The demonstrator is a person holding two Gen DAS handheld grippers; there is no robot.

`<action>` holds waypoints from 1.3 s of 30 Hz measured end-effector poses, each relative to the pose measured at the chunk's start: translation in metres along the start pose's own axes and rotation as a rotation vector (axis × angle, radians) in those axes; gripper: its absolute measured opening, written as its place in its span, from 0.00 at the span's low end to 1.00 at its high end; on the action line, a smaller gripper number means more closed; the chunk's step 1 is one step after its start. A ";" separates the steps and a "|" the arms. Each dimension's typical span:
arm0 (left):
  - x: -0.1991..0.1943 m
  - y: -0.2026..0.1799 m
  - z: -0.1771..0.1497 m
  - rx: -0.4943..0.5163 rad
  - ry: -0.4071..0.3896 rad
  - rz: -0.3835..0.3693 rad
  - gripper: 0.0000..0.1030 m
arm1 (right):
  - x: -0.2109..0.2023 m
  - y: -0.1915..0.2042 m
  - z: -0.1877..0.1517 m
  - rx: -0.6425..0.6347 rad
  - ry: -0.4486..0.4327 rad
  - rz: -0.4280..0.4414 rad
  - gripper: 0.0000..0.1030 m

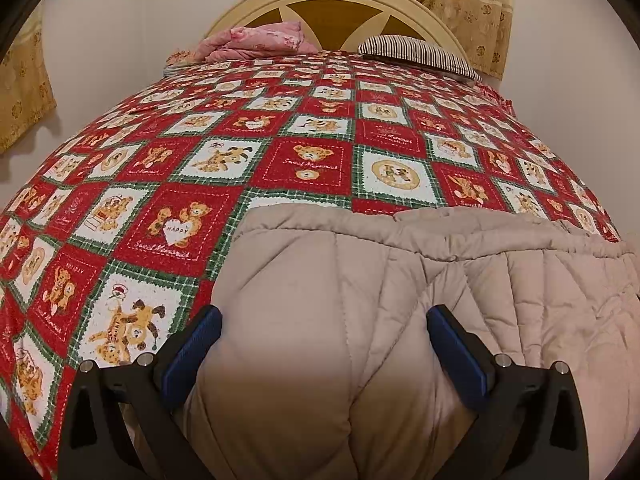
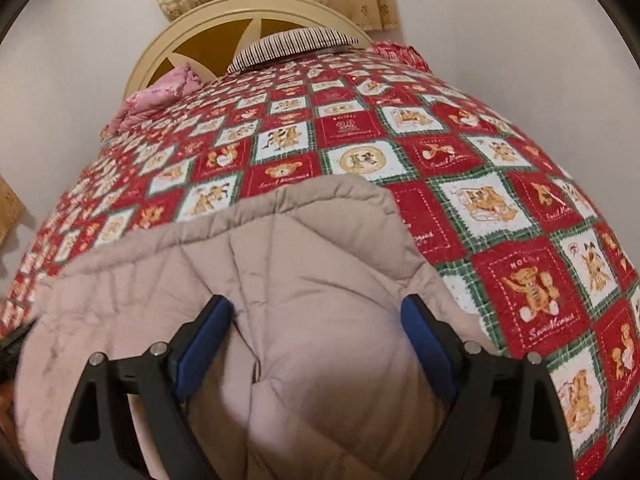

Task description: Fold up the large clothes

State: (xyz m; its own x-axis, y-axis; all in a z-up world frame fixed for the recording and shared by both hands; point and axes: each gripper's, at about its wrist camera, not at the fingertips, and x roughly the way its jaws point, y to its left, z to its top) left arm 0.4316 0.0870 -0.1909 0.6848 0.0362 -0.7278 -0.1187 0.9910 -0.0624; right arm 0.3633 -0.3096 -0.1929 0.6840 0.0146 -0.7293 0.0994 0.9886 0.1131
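beige quilted jacket (image 1: 420,280) lies on the teddy-bear bedspread (image 1: 280,140) at the near edge of the bed, its long axis running left to right across both views. left gripper (image 1: 324,344) and right gripper (image 2: 316,328) both stand wide open, fabric bulging between the fingers, nothing clamped. each sits over its own end, so the fold probably needs both
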 end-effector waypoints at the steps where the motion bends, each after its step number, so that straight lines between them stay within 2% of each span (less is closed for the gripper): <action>1: 0.000 -0.001 0.000 0.001 0.001 0.002 0.99 | 0.003 0.003 -0.001 -0.015 0.013 -0.014 0.92; 6: 0.001 -0.001 0.000 0.002 0.002 0.003 0.99 | 0.015 -0.005 -0.001 0.011 0.047 0.021 0.95; 14: 0.001 0.000 0.000 -0.001 0.006 0.003 0.99 | 0.019 0.003 -0.003 0.002 0.064 0.012 0.96; 15: 0.001 -0.001 0.000 0.000 0.005 0.004 0.99 | 0.018 0.005 -0.002 -0.006 0.066 -0.001 0.96; 18: 0.001 -0.001 0.000 -0.002 0.006 0.004 0.99 | -0.002 0.018 0.002 -0.027 0.045 -0.071 0.86; 19: 0.001 -0.001 0.000 -0.002 0.006 0.004 0.99 | -0.019 0.028 0.003 -0.026 -0.003 -0.058 0.86; 20: 0.001 -0.001 0.000 -0.003 0.005 0.004 0.99 | -0.037 0.041 0.003 -0.023 -0.063 -0.007 0.86; 22: 0.001 -0.002 0.000 -0.005 0.003 0.001 0.99 | -0.057 0.067 0.000 -0.059 -0.119 0.096 0.93; 24: 0.001 -0.001 0.000 -0.009 0.002 -0.003 0.99 | -0.061 0.102 -0.010 -0.162 -0.134 0.214 0.93; 26: 0.001 -0.001 0.000 -0.011 0.001 -0.005 0.99 | -0.051 0.125 -0.022 -0.254 -0.105 0.263 0.92; 28: 0.001 0.000 0.000 -0.017 -0.002 -0.011 0.99 | -0.034 0.141 -0.038 -0.324 -0.046 0.243 0.89; 39: -0.005 0.004 0.000 -0.035 -0.010 -0.035 0.99 | -0.013 0.147 -0.050 -0.348 0.001 0.210 0.96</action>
State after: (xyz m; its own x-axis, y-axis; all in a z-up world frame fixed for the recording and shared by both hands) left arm 0.4281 0.0913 -0.1876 0.6962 0.0026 -0.7179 -0.1194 0.9865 -0.1123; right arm 0.3328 -0.1573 -0.2009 0.6629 0.2217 -0.7152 -0.2934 0.9557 0.0243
